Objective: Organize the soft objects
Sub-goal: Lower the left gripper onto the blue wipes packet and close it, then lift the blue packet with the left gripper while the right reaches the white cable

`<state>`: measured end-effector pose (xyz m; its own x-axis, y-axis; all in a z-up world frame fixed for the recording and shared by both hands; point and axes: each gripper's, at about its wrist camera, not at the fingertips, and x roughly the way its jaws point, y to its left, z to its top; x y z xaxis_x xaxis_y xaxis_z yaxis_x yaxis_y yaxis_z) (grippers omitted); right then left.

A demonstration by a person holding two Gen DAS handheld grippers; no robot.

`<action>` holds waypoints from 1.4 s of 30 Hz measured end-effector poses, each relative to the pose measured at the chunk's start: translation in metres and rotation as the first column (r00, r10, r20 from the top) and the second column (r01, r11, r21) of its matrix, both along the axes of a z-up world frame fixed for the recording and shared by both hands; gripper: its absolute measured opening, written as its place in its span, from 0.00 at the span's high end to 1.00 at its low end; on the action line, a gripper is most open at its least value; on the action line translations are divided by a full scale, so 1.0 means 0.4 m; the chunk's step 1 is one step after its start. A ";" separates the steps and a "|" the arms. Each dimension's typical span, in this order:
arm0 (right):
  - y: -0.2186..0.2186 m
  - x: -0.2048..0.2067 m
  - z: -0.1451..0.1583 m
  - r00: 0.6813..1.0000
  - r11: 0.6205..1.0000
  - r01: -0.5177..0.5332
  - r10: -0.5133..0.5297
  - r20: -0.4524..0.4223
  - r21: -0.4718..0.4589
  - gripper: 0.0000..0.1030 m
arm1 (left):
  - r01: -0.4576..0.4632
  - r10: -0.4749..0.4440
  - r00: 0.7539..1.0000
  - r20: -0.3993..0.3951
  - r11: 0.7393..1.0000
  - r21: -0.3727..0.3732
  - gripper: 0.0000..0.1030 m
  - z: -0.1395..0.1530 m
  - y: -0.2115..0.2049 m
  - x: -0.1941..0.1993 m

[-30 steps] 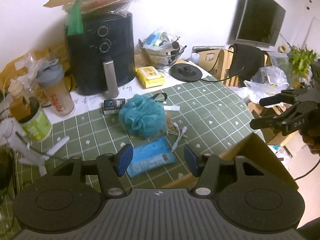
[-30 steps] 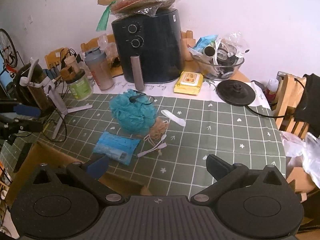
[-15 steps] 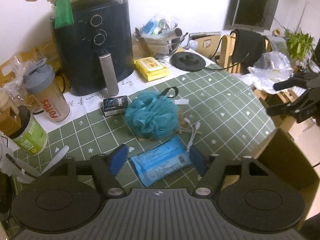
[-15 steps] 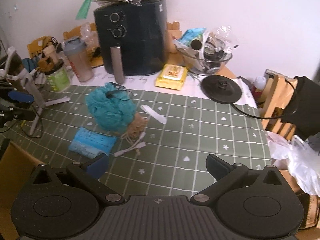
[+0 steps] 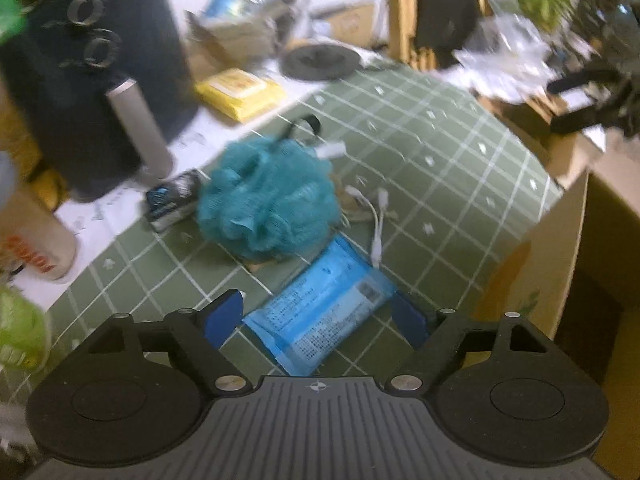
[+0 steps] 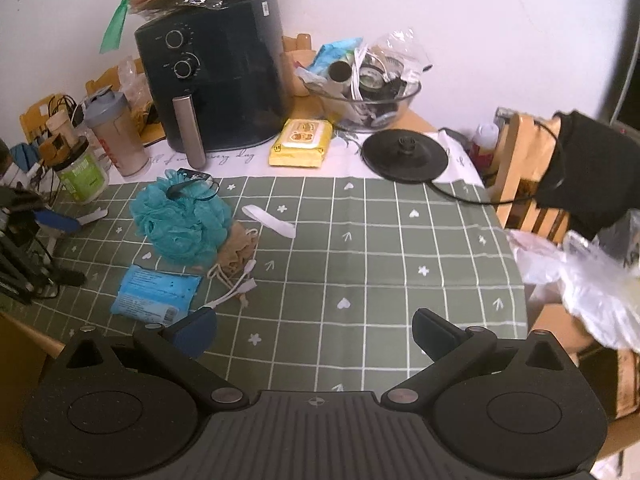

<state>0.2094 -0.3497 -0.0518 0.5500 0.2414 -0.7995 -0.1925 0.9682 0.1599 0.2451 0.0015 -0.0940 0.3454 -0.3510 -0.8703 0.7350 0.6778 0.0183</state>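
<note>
left gripper [image 5: 318,316] jaws just been opening, straddling blue wipes pack [image 5: 320,316] without pressing, teal loofah [image 5: 268,204] lying just beyond, right gripper [image 6: 316,332] hanging released over green checked tablecloth [image 6: 380,248]

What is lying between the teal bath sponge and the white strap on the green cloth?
Nothing: between the teal bath sponge and the white strap, only bare green cloth shows in the right wrist view.
</note>
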 end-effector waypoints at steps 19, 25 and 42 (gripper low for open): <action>-0.059 -0.079 -0.029 0.988 0.989 0.139 -0.136 -0.070 0.043 0.00 | 0.326 -0.315 0.945 -0.090 0.931 0.166 0.21 -0.233 -0.092 0.074; -0.081 -0.107 -0.030 0.984 0.983 0.167 -0.161 -0.082 0.070 0.00 | 0.400 -0.386 0.916 -0.112 0.904 0.151 0.18 -0.252 -0.096 0.097; -0.088 -0.119 -0.025 0.981 0.981 0.175 -0.166 -0.100 0.088 0.00 | 0.457 -0.436 0.887 -0.151 0.875 0.156 0.33 -0.242 -0.106 0.091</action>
